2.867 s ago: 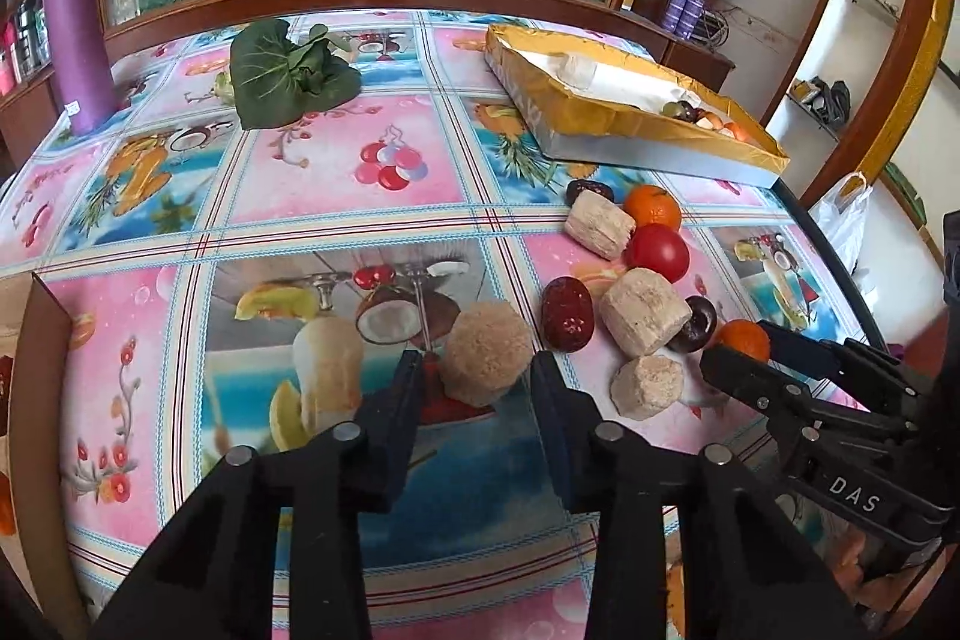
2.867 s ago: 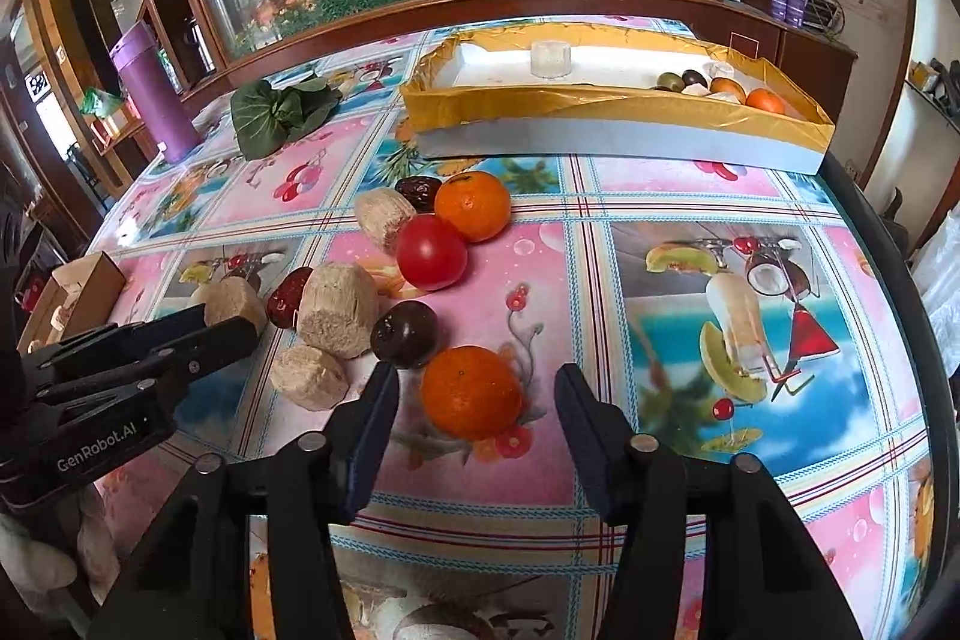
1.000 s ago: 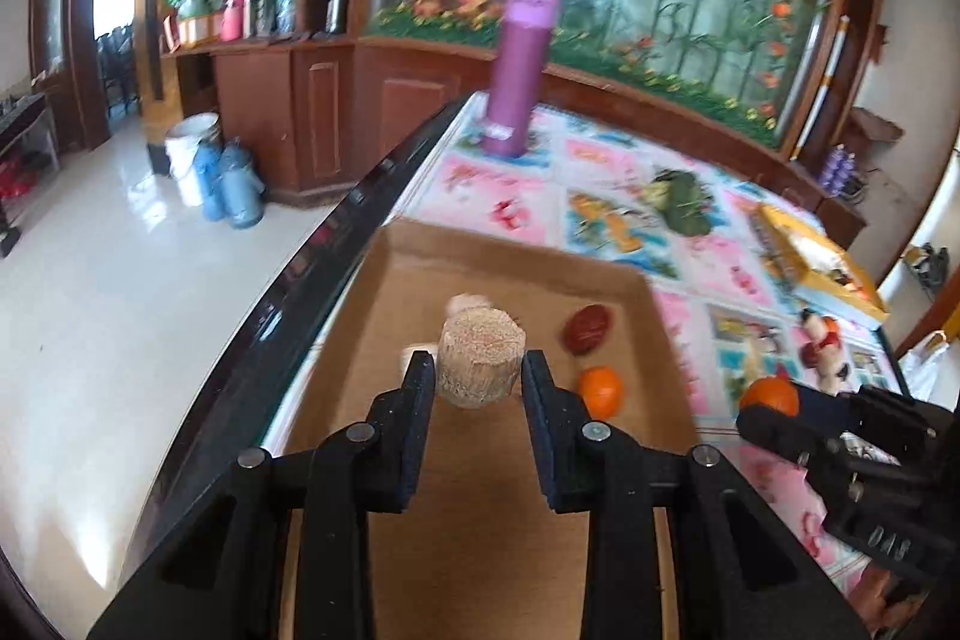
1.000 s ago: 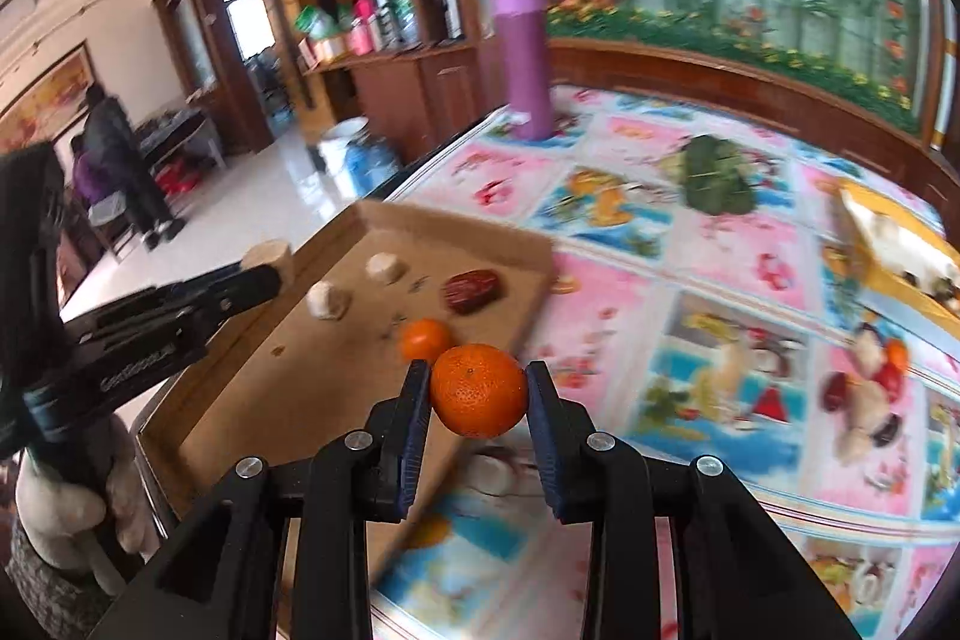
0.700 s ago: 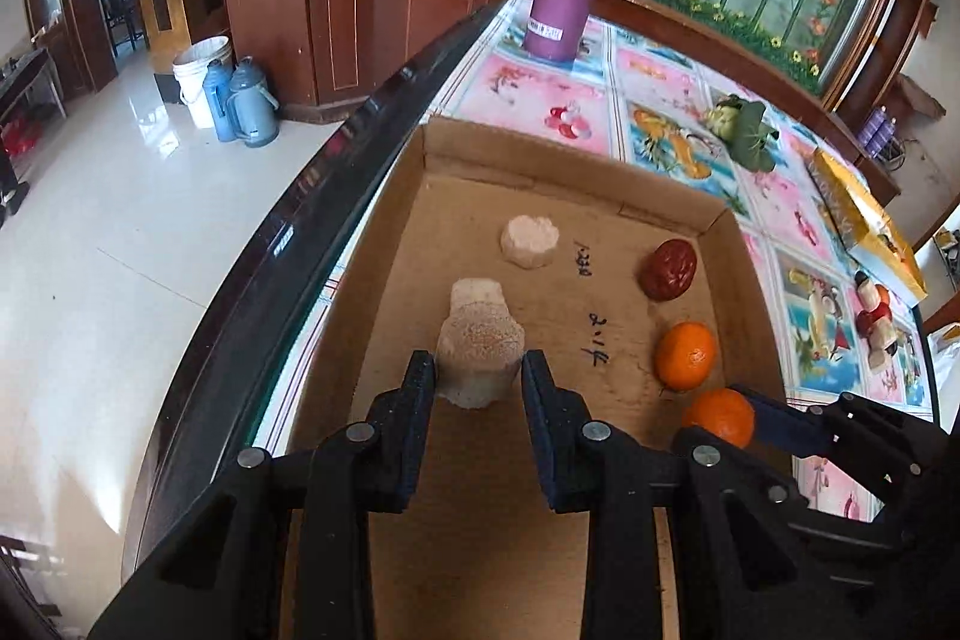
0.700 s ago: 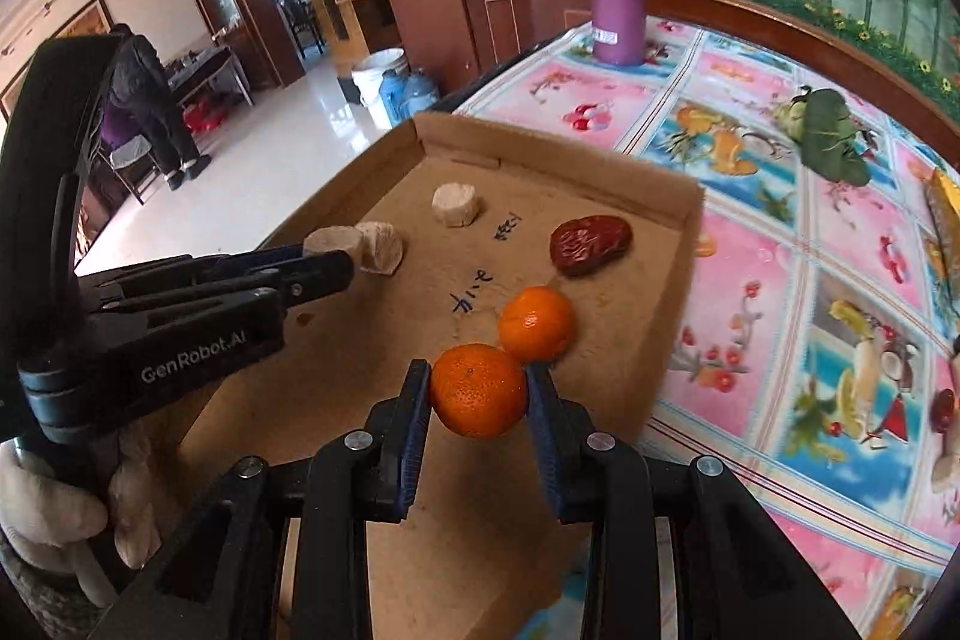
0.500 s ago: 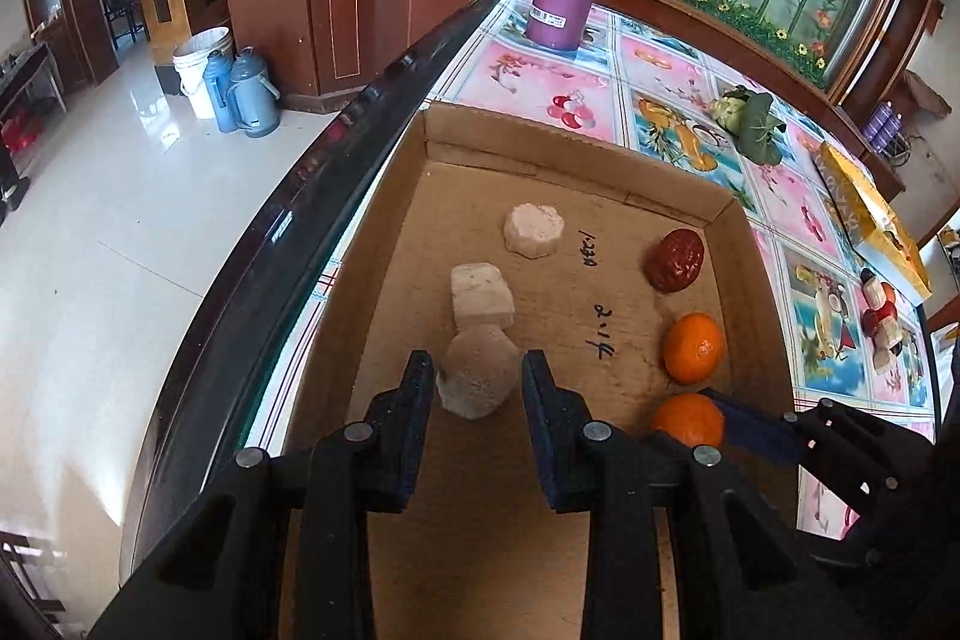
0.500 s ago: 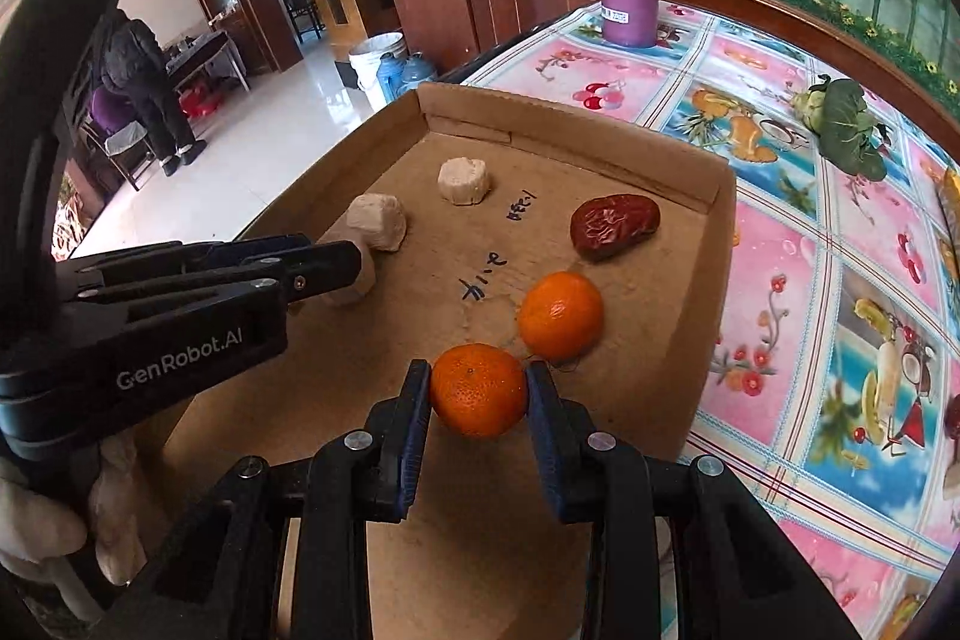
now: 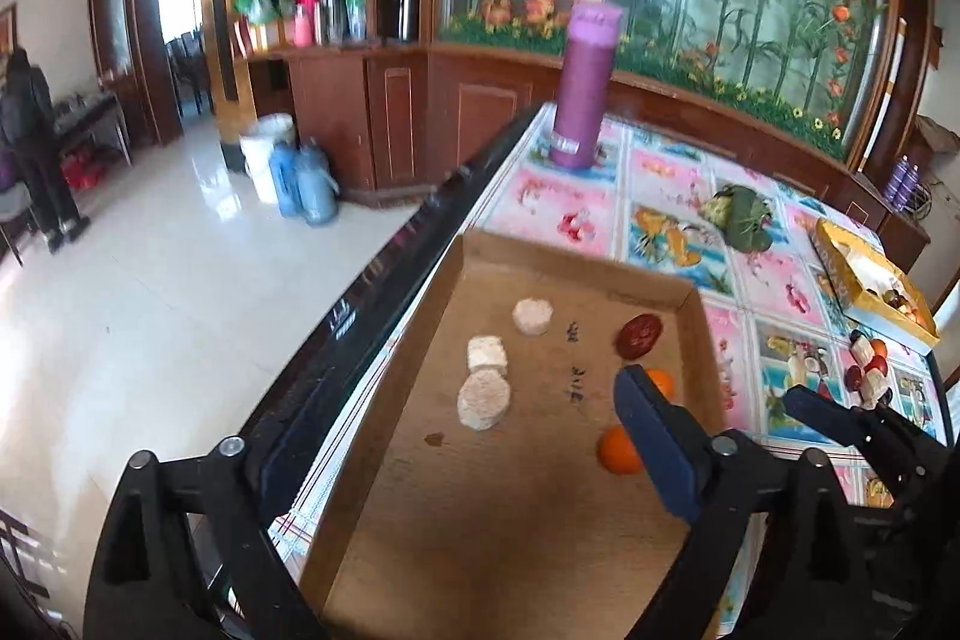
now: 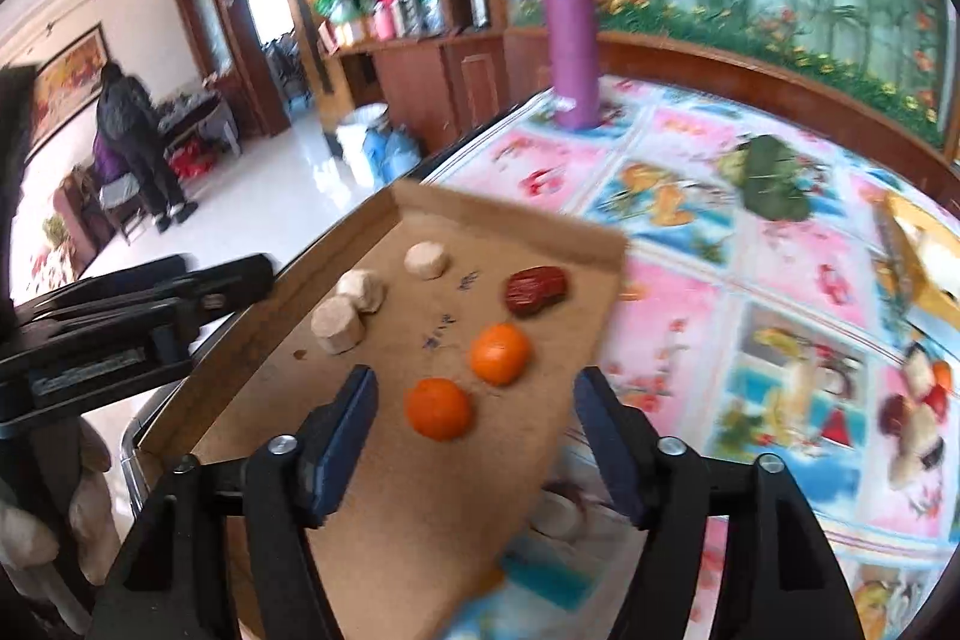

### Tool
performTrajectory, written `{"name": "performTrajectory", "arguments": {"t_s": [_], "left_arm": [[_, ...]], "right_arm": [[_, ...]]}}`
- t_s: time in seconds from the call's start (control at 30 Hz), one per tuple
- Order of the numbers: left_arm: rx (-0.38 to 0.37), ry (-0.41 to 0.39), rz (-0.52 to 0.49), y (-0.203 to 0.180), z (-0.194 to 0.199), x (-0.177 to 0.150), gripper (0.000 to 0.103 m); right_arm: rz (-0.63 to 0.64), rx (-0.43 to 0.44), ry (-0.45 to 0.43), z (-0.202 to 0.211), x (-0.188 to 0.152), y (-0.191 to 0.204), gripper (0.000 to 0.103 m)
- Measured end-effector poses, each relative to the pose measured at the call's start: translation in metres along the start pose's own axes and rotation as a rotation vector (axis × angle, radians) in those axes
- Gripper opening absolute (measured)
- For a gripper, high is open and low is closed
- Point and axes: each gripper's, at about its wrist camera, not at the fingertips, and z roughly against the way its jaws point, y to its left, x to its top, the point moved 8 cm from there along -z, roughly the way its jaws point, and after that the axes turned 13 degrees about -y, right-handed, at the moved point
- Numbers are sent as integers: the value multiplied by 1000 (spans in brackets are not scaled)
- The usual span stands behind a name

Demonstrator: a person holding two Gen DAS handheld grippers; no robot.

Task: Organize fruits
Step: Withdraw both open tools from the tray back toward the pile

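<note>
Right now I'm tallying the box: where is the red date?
In the right wrist view the red date lies in the cardboard box, near its far right wall, just beyond the two oranges.

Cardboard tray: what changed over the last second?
Both grippers let go. The left gripper has just been opening, leaving its beige chunk beside the other two; the right gripper has just been opening, leaving its orange near the first orange. Nothing is between either pair of jaws. The cardboard tray, red date and purple bottle stayed put.

Left gripper (image 9: 462, 451) and right gripper (image 10: 474, 436), jaws just opened wide (nothing between the pads).
</note>
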Motion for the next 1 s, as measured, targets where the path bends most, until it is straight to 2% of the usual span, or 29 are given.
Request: {"name": "performTrajectory", "arguments": {"t_s": [0.1,0.33,0.4,0.5,0.6,0.67,0.77,0.87,1.0], "left_arm": [[-11,-57,-46,-25,28,2,93],[14,-182,-202,-81,72,2,93],[8,-196,-229,-94,78,1,93],[-18,-192,-236,-108,83,-2,93],[-56,-158,-238,-120,81,-8,93],[-55,-144,-255,-127,78,-13,93],[-50,-123,-269,-134,72,-18,93],[-68,-100,-263,-139,67,-23,93],[-137,-35,-236,-149,53,-36,93]], "right_arm": [[-26,-43,-45,26,2,-22,78],[0,-226,-205,108,9,-80,98],[2,-270,-250,133,12,-99,103],[3,-316,-300,163,15,-126,103],[11,-365,-304,182,12,-156,103],[-4,-397,-289,188,7,-176,103],[-57,-494,-197,193,-9,-219,102],[-131,-515,-156,202,-23,-252,102],[-226,-532,-140,212,-35,-291,94]]}}
